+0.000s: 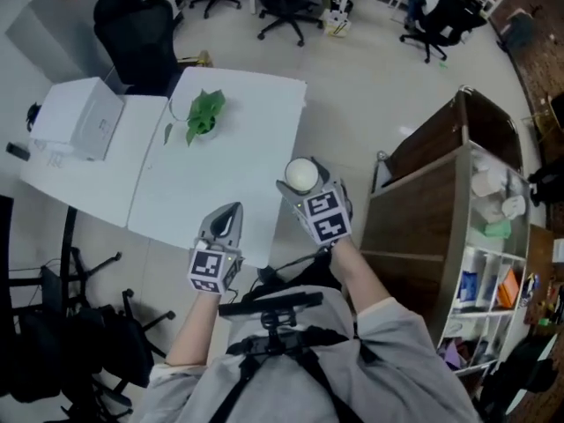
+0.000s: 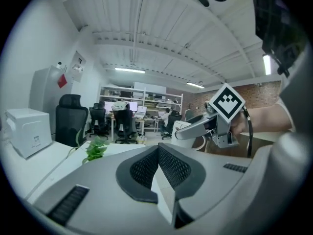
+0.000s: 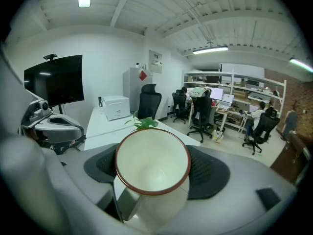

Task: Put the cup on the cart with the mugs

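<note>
Currently cup empty, clamped in right tool; mugs on cart.

Left hand-held gripper jaws together, right hand-held gripper clamping cup

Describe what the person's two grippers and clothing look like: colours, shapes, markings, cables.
Both the left gripper and right gripper have smooth light grey, tapering jaws lined with dark mesh-textured pads. Each carries a cube with black-and-white square markers. A black cable loops by the right one. The person wears a light grey short-sleeved top under black harness straps.
</note>
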`<state>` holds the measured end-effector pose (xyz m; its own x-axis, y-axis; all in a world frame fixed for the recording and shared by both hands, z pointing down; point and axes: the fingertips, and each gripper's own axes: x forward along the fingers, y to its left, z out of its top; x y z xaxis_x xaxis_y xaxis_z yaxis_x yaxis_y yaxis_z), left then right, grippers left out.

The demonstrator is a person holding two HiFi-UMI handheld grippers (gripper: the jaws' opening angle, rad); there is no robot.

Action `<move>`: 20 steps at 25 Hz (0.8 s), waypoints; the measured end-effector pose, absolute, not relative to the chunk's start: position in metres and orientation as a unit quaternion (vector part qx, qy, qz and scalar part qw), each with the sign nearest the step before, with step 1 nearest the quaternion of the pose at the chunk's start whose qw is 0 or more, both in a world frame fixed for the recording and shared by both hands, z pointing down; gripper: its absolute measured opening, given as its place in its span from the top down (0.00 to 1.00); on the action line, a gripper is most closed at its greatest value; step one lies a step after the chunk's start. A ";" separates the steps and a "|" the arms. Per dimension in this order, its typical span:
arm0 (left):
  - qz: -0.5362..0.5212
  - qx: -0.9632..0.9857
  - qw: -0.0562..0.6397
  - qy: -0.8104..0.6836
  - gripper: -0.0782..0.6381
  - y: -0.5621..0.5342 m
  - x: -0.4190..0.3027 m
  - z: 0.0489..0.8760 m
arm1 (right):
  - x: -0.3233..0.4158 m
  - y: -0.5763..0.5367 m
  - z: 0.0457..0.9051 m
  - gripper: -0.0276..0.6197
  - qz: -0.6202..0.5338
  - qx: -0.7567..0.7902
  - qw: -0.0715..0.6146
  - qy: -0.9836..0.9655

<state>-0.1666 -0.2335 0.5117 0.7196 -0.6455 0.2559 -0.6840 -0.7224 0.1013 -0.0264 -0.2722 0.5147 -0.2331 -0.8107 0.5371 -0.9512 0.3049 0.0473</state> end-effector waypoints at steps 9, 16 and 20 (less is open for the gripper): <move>0.092 0.963 0.078 -0.241 0.88 -0.200 -0.038 0.493 | 0.093 -0.206 0.479 0.32 0.158 0.645 0.225 -0.713; 0.100 0.980 0.074 -0.157 0.89 -0.157 0.079 0.466 | 0.198 -0.156 0.435 0.32 0.150 0.700 0.200 -0.669; 0.083 0.989 0.057 -0.105 0.89 -0.135 0.142 0.441 | 0.252 -0.131 0.411 0.32 0.142 0.726 0.186 -0.646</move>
